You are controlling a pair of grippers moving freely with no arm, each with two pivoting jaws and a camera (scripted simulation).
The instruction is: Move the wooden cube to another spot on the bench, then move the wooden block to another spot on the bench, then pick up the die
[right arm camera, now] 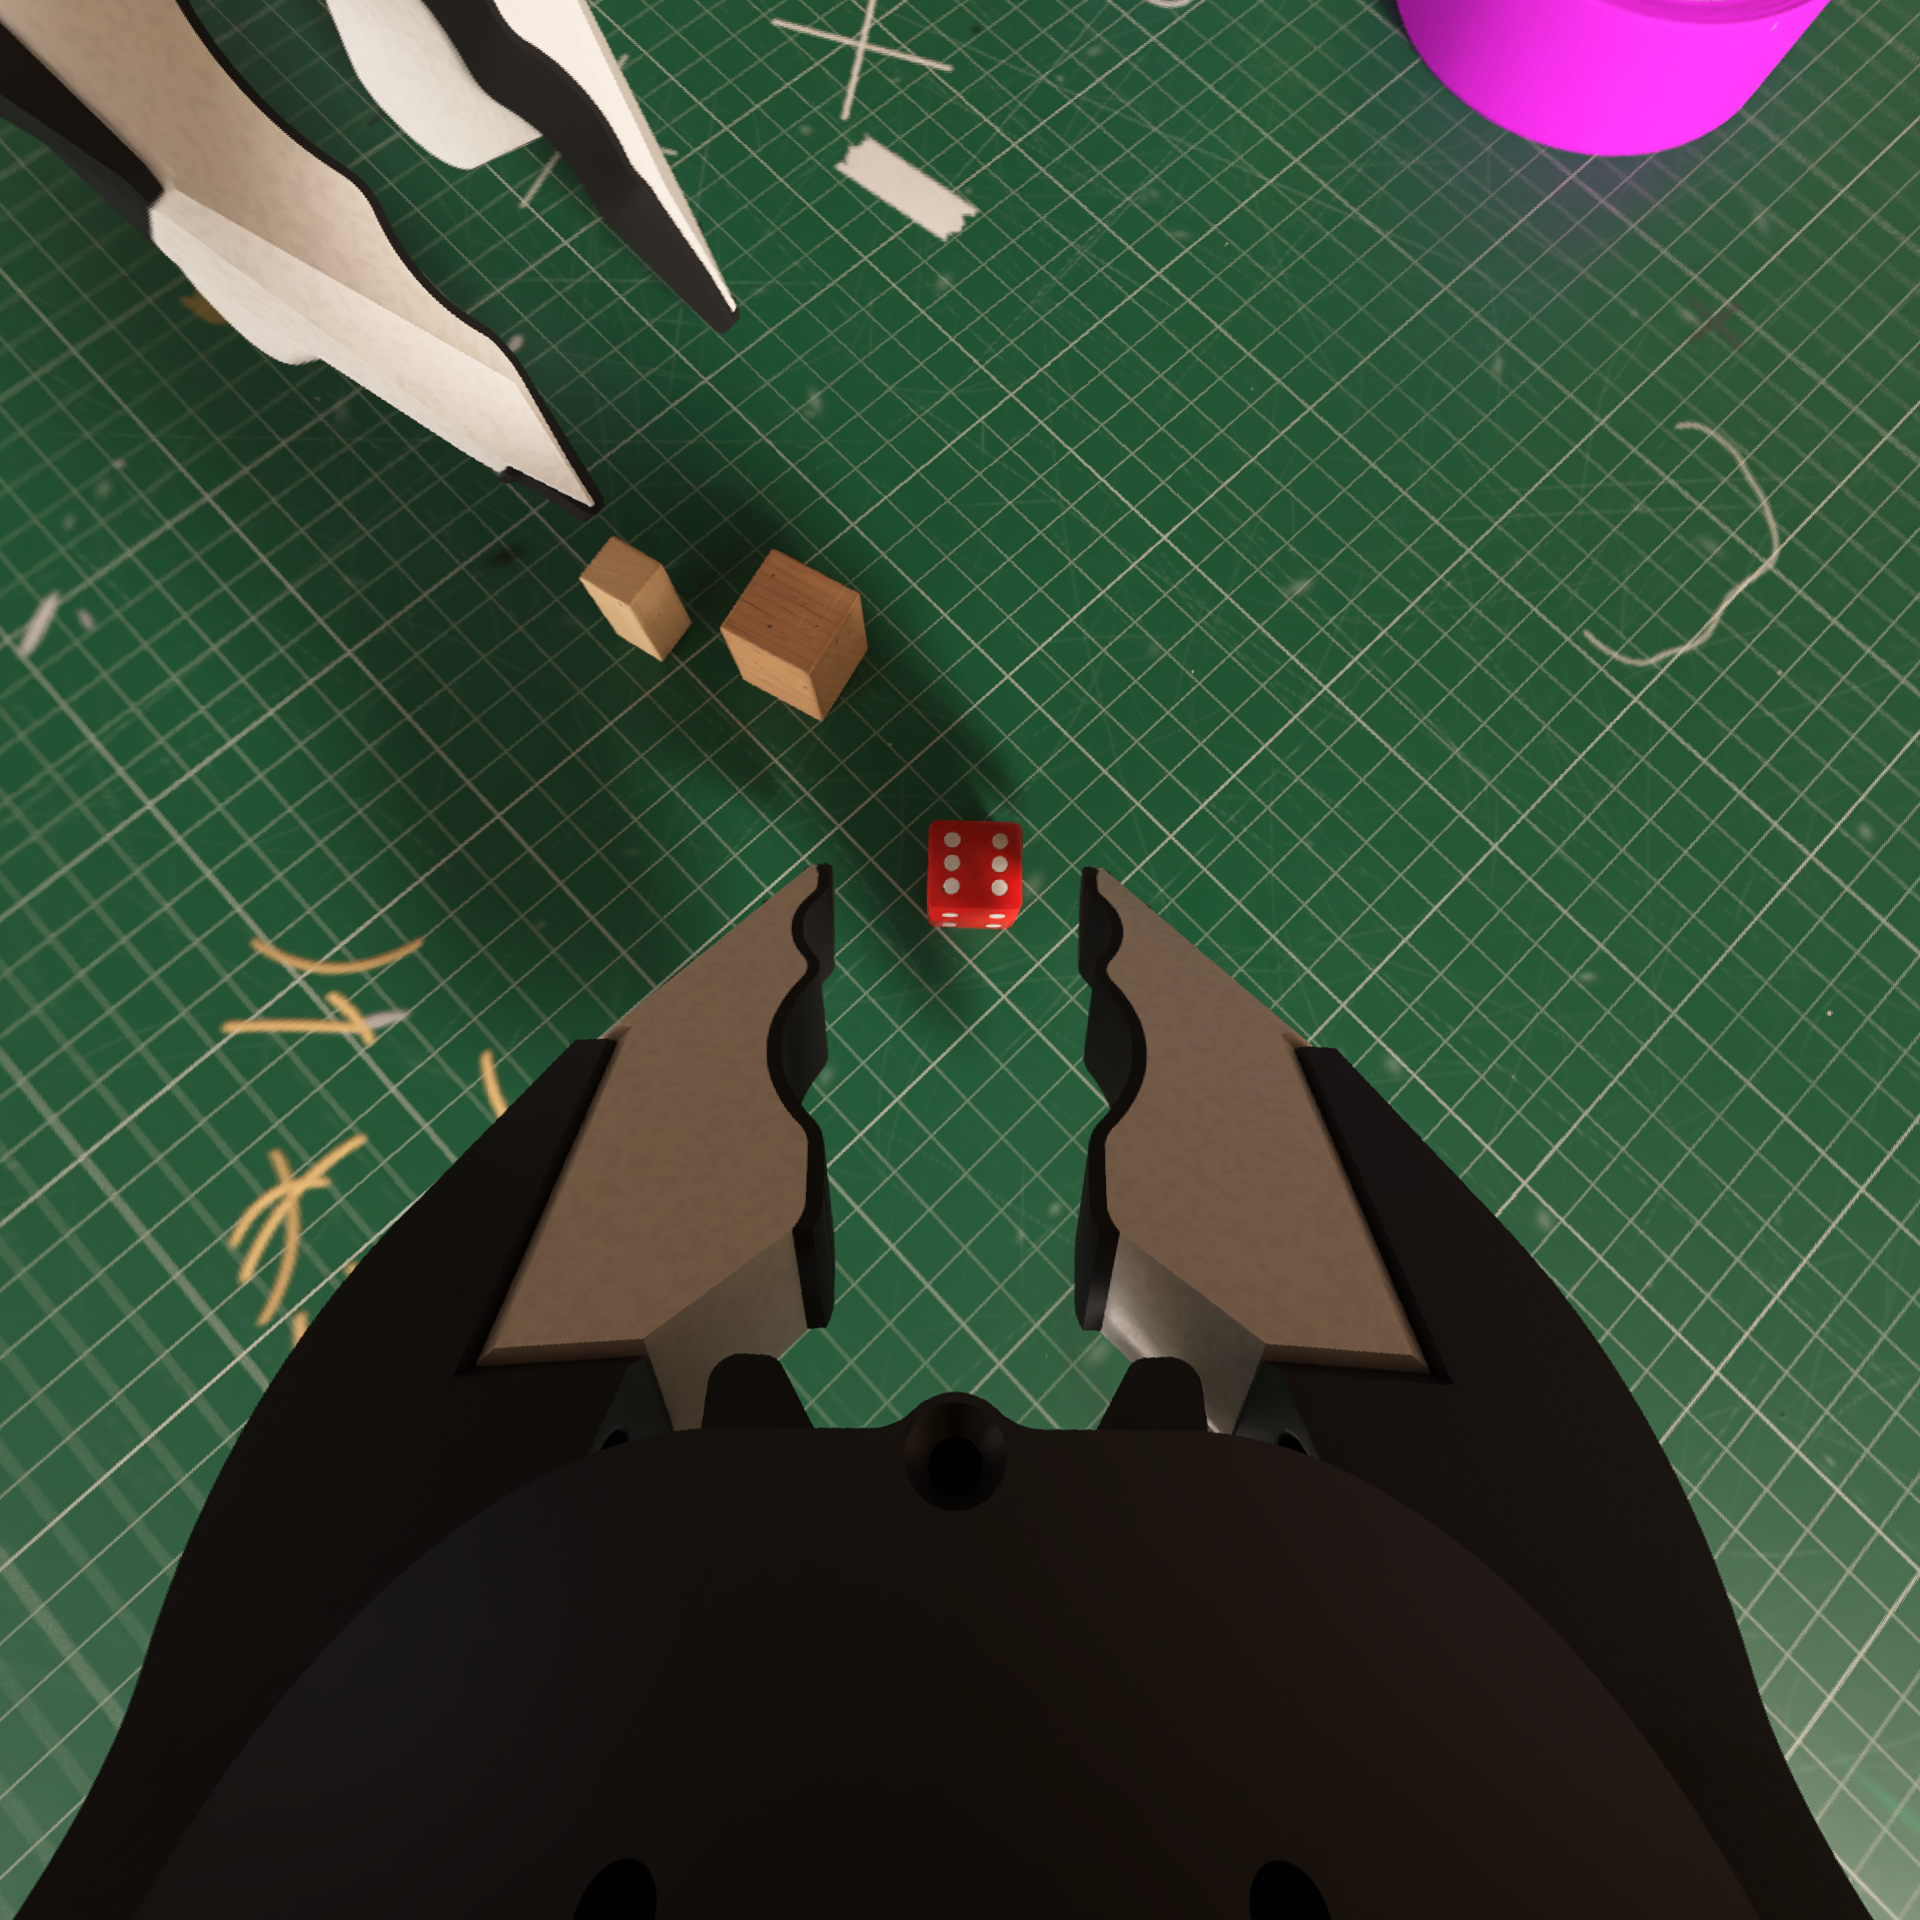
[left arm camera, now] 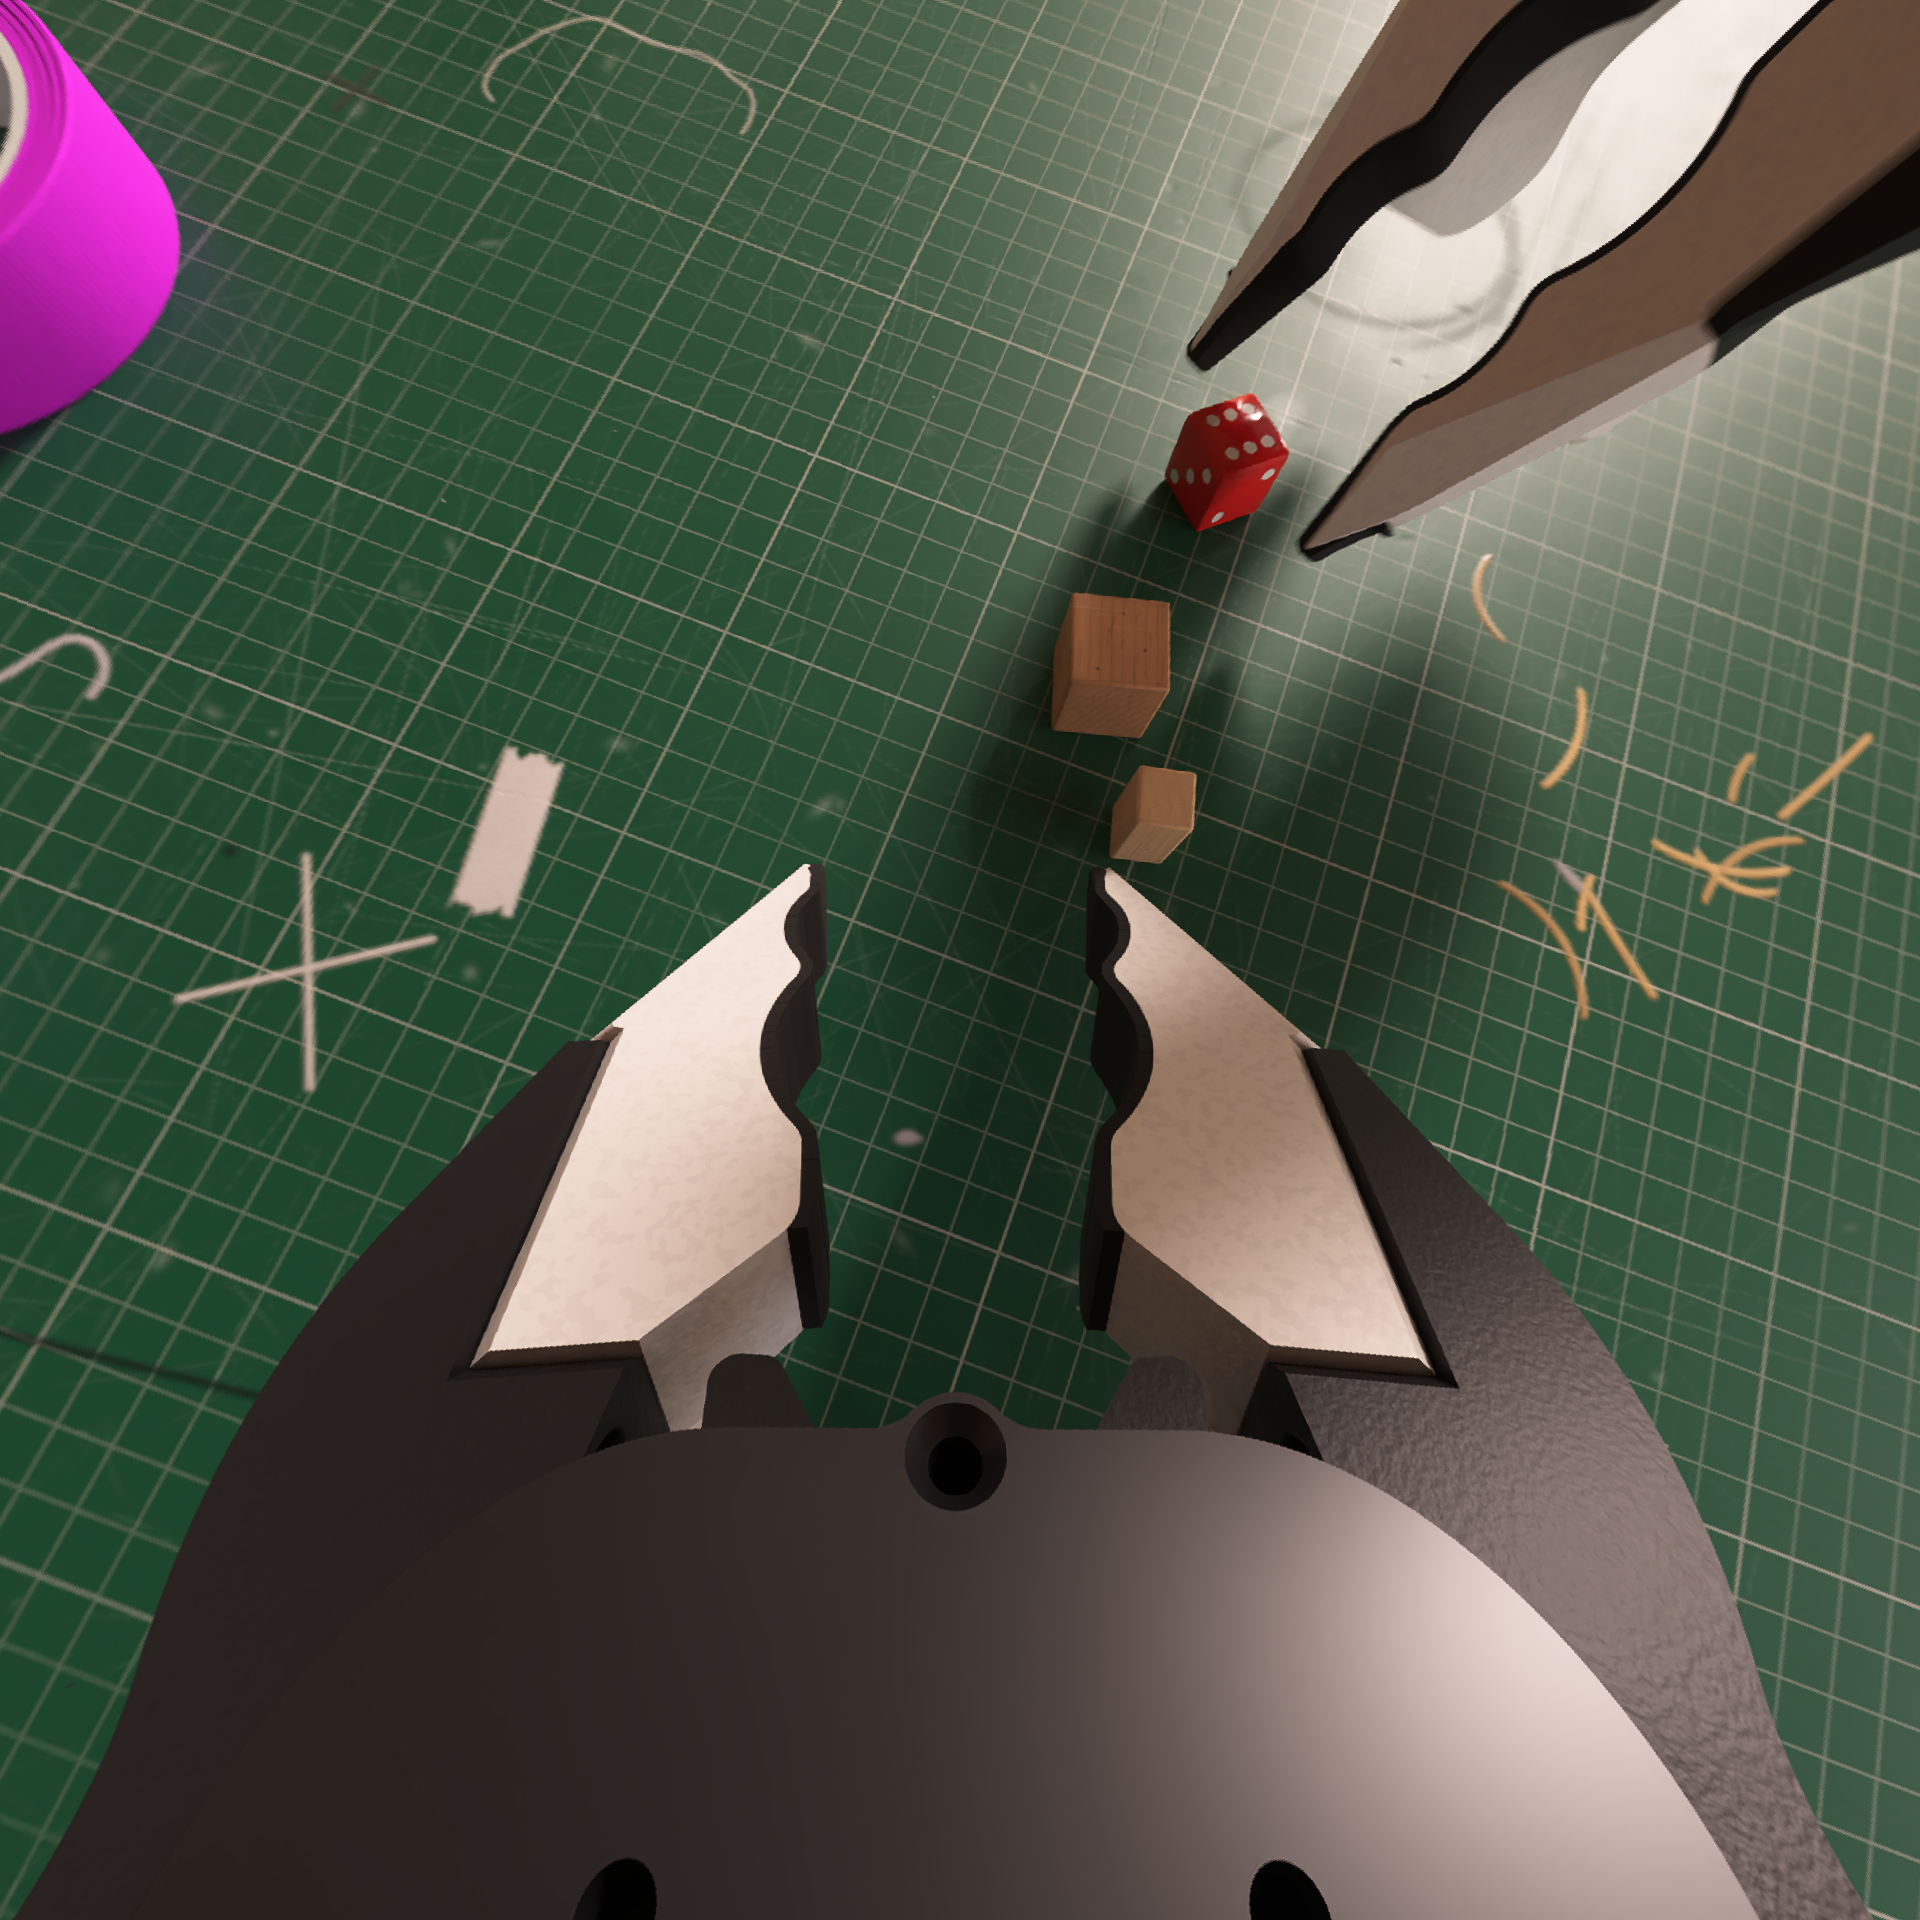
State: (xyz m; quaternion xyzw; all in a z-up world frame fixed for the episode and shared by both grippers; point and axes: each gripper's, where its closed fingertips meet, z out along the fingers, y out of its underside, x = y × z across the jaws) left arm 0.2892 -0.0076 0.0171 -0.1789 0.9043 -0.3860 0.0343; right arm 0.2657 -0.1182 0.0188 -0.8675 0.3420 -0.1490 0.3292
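A small wooden cube (left arm camera: 1151, 815) lies on the green cutting mat just beyond my open, empty left gripper (left arm camera: 954, 878), slightly right of its right fingertip. A larger wooden block (left arm camera: 1110, 665) lies beyond it, then a red die (left arm camera: 1226, 461). My right gripper (right arm camera: 954, 878) is open and empty, with the die (right arm camera: 974, 873) on the mat between its fingertips, apart from both. In the right wrist view the block (right arm camera: 795, 634) and cube (right arm camera: 635, 597) lie up left, near the left gripper (right arm camera: 665, 410). The right gripper (left arm camera: 1252, 452) straddles the die in the left wrist view.
A magenta cylinder (left arm camera: 73, 229) stands at the far left of the left wrist view and shows at the top right of the right wrist view (right arm camera: 1600, 73). A strip of tape (left arm camera: 507, 831), chalk marks and wood shavings (left arm camera: 1704, 862) lie flat on the mat (left arm camera: 727, 520).
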